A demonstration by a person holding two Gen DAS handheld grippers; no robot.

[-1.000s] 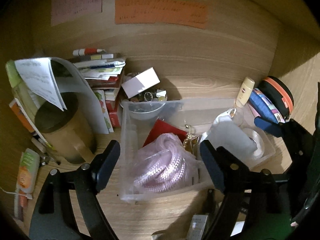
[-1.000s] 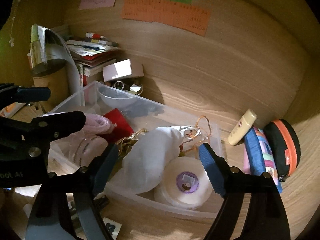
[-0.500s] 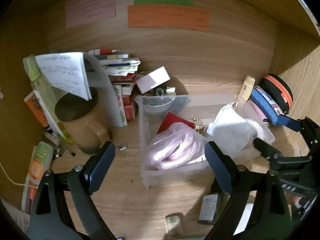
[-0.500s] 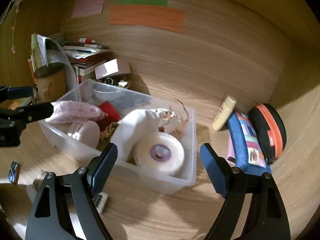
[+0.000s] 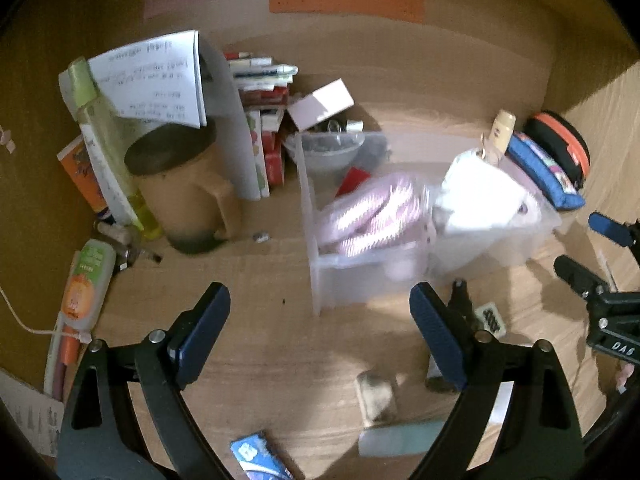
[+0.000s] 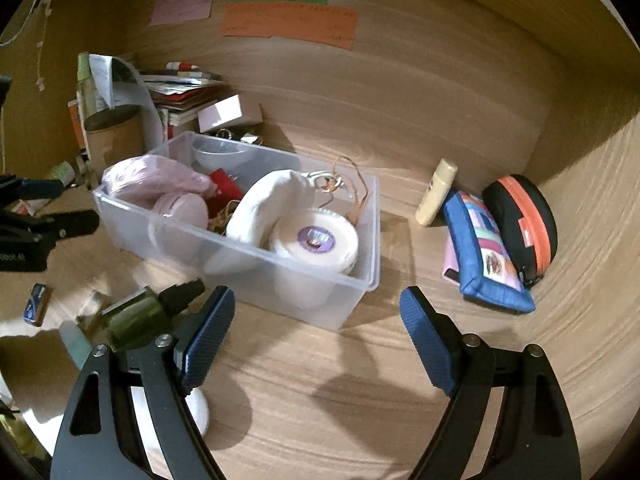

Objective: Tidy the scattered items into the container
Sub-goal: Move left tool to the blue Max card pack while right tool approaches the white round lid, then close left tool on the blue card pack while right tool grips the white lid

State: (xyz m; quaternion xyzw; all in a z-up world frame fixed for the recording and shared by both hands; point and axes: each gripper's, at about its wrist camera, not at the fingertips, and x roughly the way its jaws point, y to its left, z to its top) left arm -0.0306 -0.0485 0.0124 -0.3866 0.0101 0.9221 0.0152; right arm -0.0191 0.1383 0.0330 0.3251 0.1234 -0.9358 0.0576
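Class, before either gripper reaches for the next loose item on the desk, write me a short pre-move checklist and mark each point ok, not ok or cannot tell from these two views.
1. Left gripper open and holding nothing: ok.
2. Right gripper open and holding nothing: ok.
3. Loose items left to collect: ok. A green bottle and a small blue packet lie on the desk in front of the clear bin.
4. Room in the bin: cannot tell. The tape roll, white cloth and pink bundle already fill much of it.
5. Path to the bottle clear: ok. It lies beside the right gripper's left finger.
6. Sharp view: not ok. The left wrist view is blurred.
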